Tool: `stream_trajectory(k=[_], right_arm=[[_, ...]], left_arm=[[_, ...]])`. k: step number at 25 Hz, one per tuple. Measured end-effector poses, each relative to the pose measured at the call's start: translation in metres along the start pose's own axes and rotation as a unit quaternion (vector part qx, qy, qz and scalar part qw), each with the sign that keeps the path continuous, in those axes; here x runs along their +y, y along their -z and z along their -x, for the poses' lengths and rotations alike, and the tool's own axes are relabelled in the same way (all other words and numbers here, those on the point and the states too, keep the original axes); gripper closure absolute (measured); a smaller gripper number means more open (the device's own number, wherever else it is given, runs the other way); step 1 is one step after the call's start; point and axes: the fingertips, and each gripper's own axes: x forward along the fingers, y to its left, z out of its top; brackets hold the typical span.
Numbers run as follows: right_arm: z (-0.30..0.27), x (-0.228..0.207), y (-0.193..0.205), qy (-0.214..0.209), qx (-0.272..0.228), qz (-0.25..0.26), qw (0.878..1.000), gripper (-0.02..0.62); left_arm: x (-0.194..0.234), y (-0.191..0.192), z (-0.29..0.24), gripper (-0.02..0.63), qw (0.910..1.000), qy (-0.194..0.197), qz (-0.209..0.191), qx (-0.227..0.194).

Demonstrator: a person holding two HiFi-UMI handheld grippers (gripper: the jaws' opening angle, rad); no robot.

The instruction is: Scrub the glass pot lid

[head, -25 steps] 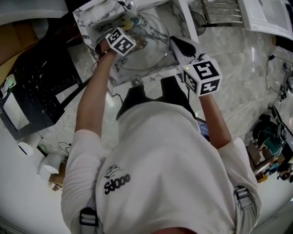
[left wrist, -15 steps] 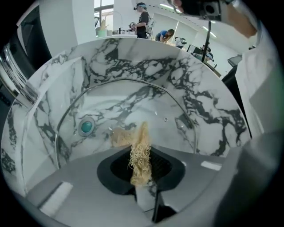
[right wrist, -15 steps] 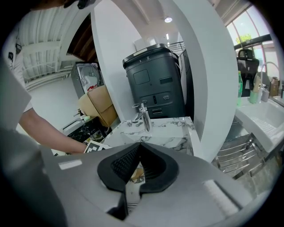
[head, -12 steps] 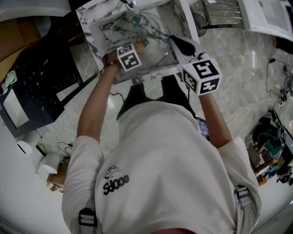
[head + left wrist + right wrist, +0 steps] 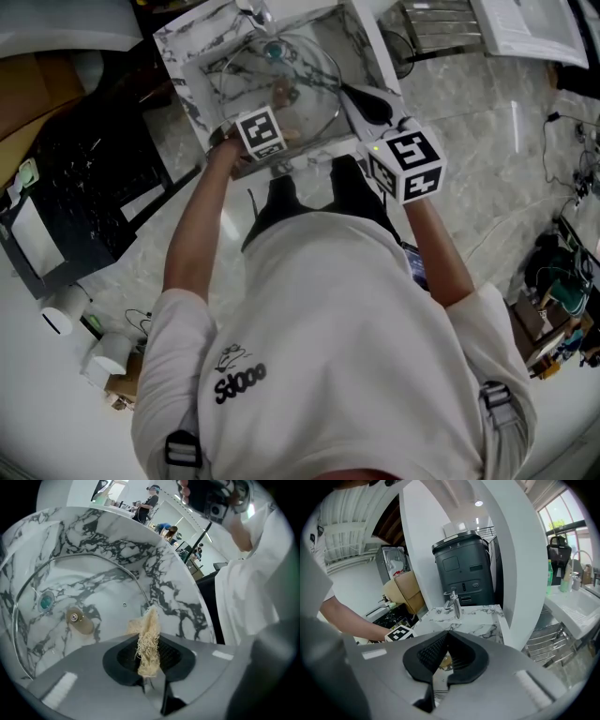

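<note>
Drawn back from the far side of the glass pot lid [image 5: 79, 585] in the sink [image 5: 190, 49] to its near edge, left gripper [image 5: 150, 665] jaws clamped on loofah scrap [image 5: 149, 634]; right gripper [image 5: 446, 641] jaws apparently pinched on the rim; scrubbing probably midway

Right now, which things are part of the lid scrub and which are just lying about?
In use:
glass lid, its rim in the right hand-held gripper
scrubber, pinched in the left hand-held gripper
sink

Lying about:
wire rack
cables
cardboard box
</note>
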Motion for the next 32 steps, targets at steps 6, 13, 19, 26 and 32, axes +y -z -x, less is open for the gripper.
stream_trajectory(k=[6, 13, 19, 26, 32], right_arm=[[0.004, 0.000, 0.004, 0.014, -0.002, -0.008, 1.000, 0.591], [-0.003, -0.003, 0.011, 0.016, 0.008, -0.015, 1.000, 0.591], [-0.007, -0.011, 0.010, 0.023, 0.011, -0.022, 0.999, 0.591], [-0.011, -0.016, 0.012, 0.018, 0.016, -0.021, 0.999, 0.591], [-0.013, -0.013, 0.009, 0.009, 0.014, -0.014, 1.000, 0.591]], left_arm=[[0.033, -0.007, 0.042, 0.549, 0.9948, -0.091, -0.013, -0.044], [0.164, -0.016, 0.139, 0.548, 0.9287, -0.353, 0.012, -0.114], [0.208, 0.001, 0.128, 0.548, 0.9285, -0.369, -0.042, 0.017], [0.191, 0.008, 0.098, 0.543, 0.9202, -0.378, -0.083, 0.058], [0.137, 0.022, 0.047, 0.546, 0.9557, -0.256, -0.102, 0.104]])
